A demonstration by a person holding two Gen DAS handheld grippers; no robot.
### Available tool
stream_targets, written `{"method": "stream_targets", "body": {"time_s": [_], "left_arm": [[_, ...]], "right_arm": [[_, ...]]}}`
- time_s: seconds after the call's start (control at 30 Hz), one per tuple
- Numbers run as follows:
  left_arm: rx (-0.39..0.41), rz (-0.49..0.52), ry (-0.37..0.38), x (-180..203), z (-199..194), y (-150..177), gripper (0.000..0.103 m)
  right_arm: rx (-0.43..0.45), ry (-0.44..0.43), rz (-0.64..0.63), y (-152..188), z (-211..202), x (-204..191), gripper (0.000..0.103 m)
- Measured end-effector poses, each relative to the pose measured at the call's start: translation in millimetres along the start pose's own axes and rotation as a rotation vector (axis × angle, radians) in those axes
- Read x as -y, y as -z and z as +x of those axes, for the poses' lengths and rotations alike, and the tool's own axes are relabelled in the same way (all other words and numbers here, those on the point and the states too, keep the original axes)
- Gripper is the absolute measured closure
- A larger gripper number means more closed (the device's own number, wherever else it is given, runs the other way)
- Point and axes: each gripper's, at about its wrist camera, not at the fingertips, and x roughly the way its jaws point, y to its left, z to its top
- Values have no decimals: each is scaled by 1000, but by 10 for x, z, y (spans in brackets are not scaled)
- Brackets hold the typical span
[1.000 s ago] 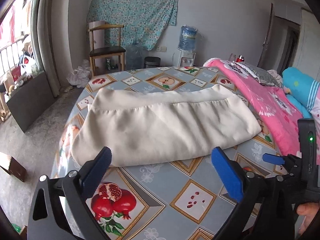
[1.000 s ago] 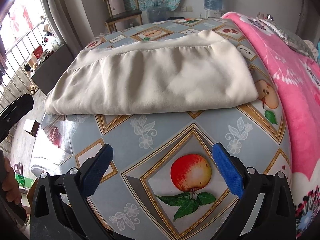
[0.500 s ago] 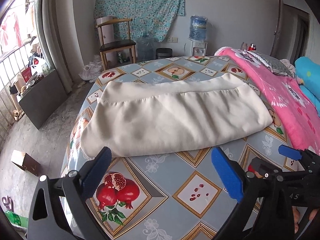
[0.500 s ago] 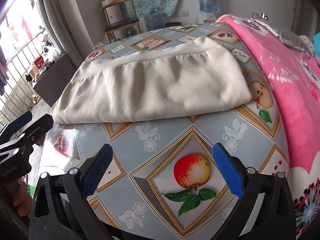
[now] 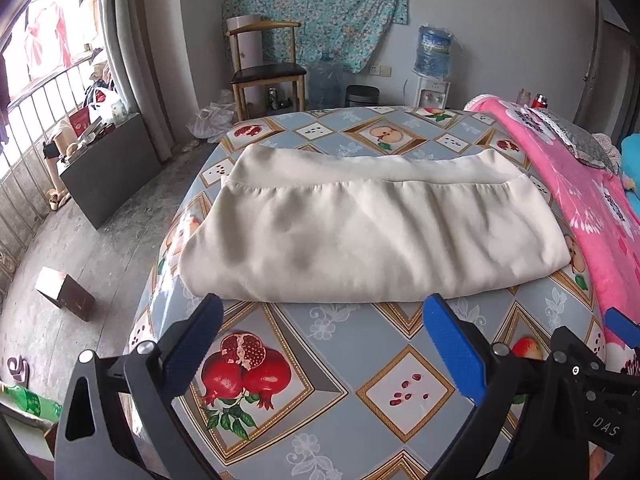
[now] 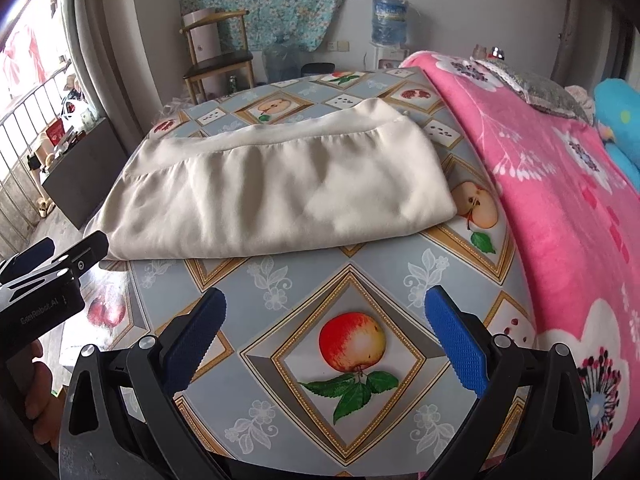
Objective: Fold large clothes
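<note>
A bed [image 5: 360,380] covered by a grey-blue sheet printed with framed fruit pictures is filling most of both views. A pink floral blanket [image 6: 560,208] is lying along the bed's right side, running from the far end toward the near corner. In the middle of the sheet a large cream garment [image 5: 372,232] is lying folded into a wide flat bundle, its gathered band along the far edge and its folded edge facing the cameras; its right end is lying close to the pink blanket without clearly touching it.

Beyond the bed a floral cloth [image 5: 320,12] is hanging on the wall, a wooden chair [image 5: 268,68] is standing under it, and a water dispenser [image 5: 434,68] with a blue bottle is standing further right.

The left tongs [image 5: 320,344] are hovering over the near part of the sheet, blue pads wide apart and gripping nothing, the garment's near edge lying just beyond the tips. The right tongs [image 6: 324,340] are hanging likewise with pads spread wide and nothing between them, over a printed apple [image 6: 352,340], well short of the garment. In the right wrist view the left tongs are showing at the left edge, near the garment's left corner.
</note>
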Motion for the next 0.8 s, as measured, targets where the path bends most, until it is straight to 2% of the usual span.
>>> {"method": "stream_targets", "body": {"time_s": [0.13,0.4,0.8], "left_arm": [[-34,-16,-38,-25,43,43,5],[-73,-35,-61,-19,104,38,5],[-106,-6,-79,88,203,27,5]], "right_arm": [[18,20,5,-55,-59,53,7],[58,65,-34,-91,-142,1,7],[4,30,-25,-65,3,-50,7]]}}
